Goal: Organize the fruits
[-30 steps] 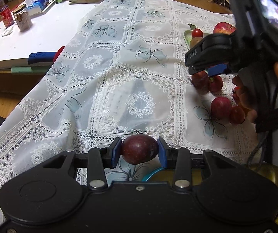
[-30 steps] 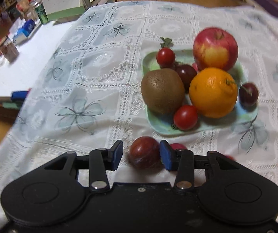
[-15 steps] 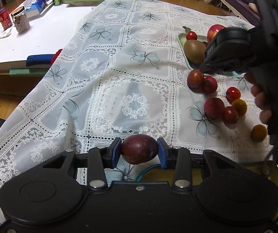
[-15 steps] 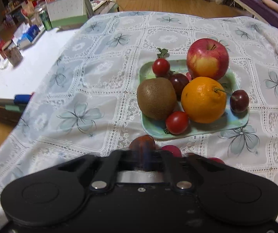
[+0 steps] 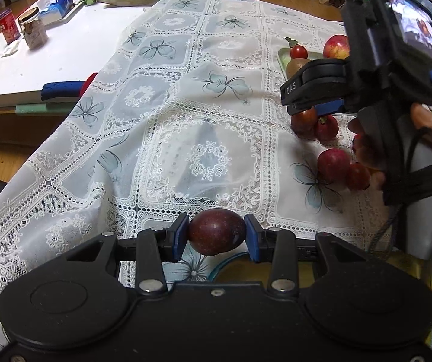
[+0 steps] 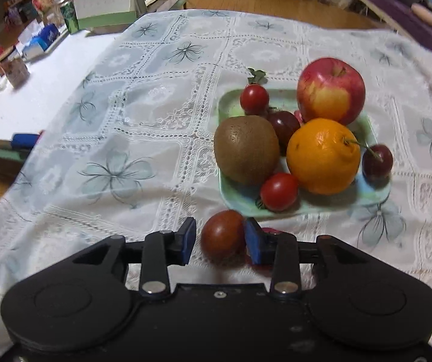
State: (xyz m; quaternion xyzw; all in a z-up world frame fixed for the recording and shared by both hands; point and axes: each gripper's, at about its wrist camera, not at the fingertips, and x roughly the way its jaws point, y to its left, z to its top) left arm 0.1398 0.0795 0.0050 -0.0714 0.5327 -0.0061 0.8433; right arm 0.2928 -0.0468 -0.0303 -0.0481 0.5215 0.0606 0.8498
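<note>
The left gripper (image 5: 216,236) has its blue pads pressed on both sides of a dark purple fruit (image 5: 216,235), carried clear of the lace tablecloth (image 5: 185,126). Under it, at about five o'clock, the rim of a bowl (image 5: 225,264) peeks out; I cannot tell what is in it.

The right gripper (image 6: 219,239) has just been opening its jaws. They now stand partly apart around a reddish-brown fruit (image 6: 222,235) on the cloth; the right pad looks to be against it, the left pad shows a gap, so it is not gripped.

The green tray (image 6: 300,208), at one o'clock from the right gripper, already carries an apple (image 6: 330,90), an orange (image 6: 323,155), a kiwi (image 6: 246,149), cherry tomatoes and a couple of dark fruits. It looks nearly full. Several small red fruits (image 5: 333,166) are loose on the cloth, so I would judge the sorting a good way along with some picking up left.

For room, the cloth at eleven o'clock of both grippers is wide and bare. Its left edge drops away in folds towards the floor. The tray's near rim sits just beyond the right gripper's fruit.
</note>
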